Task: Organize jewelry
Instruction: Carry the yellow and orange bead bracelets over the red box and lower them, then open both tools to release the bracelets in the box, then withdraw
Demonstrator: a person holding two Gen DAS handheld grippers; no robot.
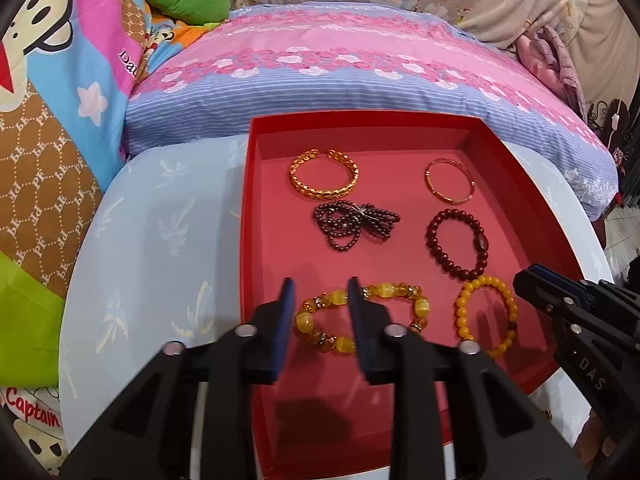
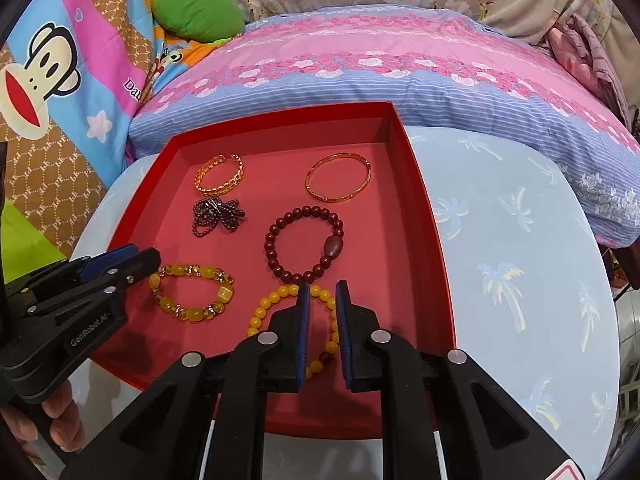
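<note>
Bedding backs the bench (image 1: 160,240); left tongs (image 1: 320,286) gape, straddling the amber bracelet's (image 1: 362,318) near-left arc; right tongs (image 2: 322,286), slightly parted and empty, straddle the yellow bracelet (image 2: 276,300).

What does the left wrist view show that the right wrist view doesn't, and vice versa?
Only the left wrist view shows the "Captain" print at lower left. Only the right wrist view shows the person's fingers holding the left hand-held gripper. Both show the red tray with six bracelets, including the yellow bead bracelet, and the right hand-held gripper. Both hand-held grippers are open.
</note>
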